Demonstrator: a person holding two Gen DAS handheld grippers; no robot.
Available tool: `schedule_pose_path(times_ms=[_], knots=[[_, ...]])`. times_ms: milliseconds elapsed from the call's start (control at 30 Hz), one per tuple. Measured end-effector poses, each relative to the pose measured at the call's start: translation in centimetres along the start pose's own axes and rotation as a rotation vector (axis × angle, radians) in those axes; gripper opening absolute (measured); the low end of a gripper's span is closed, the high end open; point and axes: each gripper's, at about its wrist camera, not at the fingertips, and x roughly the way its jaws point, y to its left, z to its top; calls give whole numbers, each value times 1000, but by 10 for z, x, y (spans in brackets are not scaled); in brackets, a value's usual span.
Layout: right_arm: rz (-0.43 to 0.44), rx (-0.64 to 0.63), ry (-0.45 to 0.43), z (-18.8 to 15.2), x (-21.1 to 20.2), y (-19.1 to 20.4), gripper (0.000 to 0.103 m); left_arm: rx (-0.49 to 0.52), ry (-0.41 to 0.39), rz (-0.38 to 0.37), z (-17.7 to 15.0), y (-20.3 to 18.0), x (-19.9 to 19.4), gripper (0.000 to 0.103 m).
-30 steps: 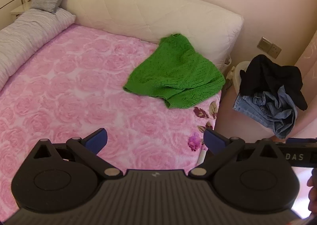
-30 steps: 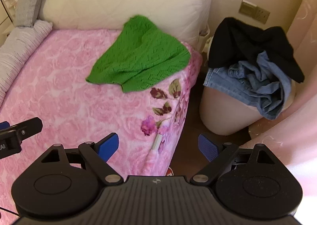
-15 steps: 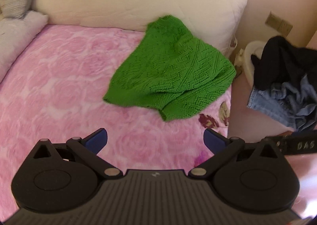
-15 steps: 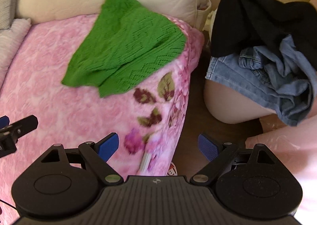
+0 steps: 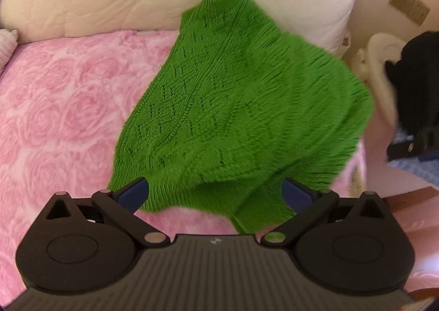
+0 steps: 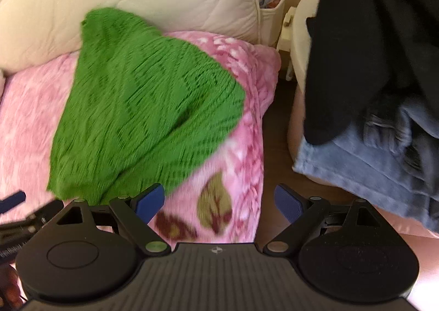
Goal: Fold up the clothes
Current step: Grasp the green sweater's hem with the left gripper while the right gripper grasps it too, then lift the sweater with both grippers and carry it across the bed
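Status: no fold done yet. Green sweater (image 5: 236, 108) lies crumpled on bed (image 5: 63, 108), just ahead of our left gripper (image 5: 215, 193); right gripper (image 6: 219, 202) beside it. Both spread, empty.

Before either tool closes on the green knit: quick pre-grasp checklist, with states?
1. Left tool open: ok.
2. Right tool open: ok.
3. Green sweater between left fingers: ok, near hem sits in the gap.
4. Right tool over sweater: not ok, it points at the pink blanket edge beside it.
5. Sweater flat: not ok, it is rumpled.
6. Black garment and jeans clear of sweater: ok.
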Motion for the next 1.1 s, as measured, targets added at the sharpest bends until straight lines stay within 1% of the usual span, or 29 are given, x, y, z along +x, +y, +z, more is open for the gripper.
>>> schedule_pose_path(times_ms=[133, 233, 300, 367, 433, 467, 500, 533, 567, 600, 633, 667, 700, 733, 767, 867, 967, 1033, 1100], knots=[[36, 62, -13, 21, 32, -7, 90, 6, 20, -24, 8, 9, 38, 102], [44, 116, -31, 34, 55, -13, 90, -18, 40, -52, 12, 17, 64, 102], [50, 156, -39, 40, 70, -17, 90, -68, 41, -73, 13, 24, 75, 102], [76, 184, -40, 44, 83, -18, 90, -137, 42, -105, 15, 33, 83, 101], [112, 189, -48, 46, 91, -15, 87, -202, 52, -138, 17, 40, 90, 95], [132, 180, -57, 47, 92, -12, 68, -222, 53, -155, 18, 41, 90, 87], [151, 163, -70, 47, 91, -8, 52, -240, 54, -172, 19, 43, 91, 76], [154, 137, -80, 49, 90, -2, 46, -244, 49, -192, 20, 43, 90, 68], [144, 102, -86, 51, 87, 5, 32, -248, 46, -198, 20, 44, 87, 59], [145, 73, -89, 52, 84, 10, 22, -254, 43, -205, 20, 45, 84, 45], [151, 49, -96, 53, 78, 16, 21, -270, 37, -222, 20, 48, 80, 38], [163, 32, -110, 53, 71, 22, 19, -294, 27, -246, 19, 53, 74, 28], [178, 11, -126, 54, 62, 28, 18, -315, 5, -261, 18, 58, 65, 22], [200, -19, -145, 54, 52, 36, 18, -334, -18, -274, 17, 62, 55, 20], [224, -54, -162, 55, 41, 47, 17, -344, -50, -276, 14, 67, 41, 14], [316, -197, -225, 52, 0, 84, 17, -373, -144, -278, 4, 82, -2, 12], [417, -320, -280, 41, -43, 122, 16, -433, -233, -240, -16, 99, -55, 11], [489, -385, -304, 32, -70, 146, 16, -523, -312, -213, -42, 115, -100, 10], [561, -447, -320, 21, -95, 168, 16, -591, -388, -159, -71, 127, -147, 9]])
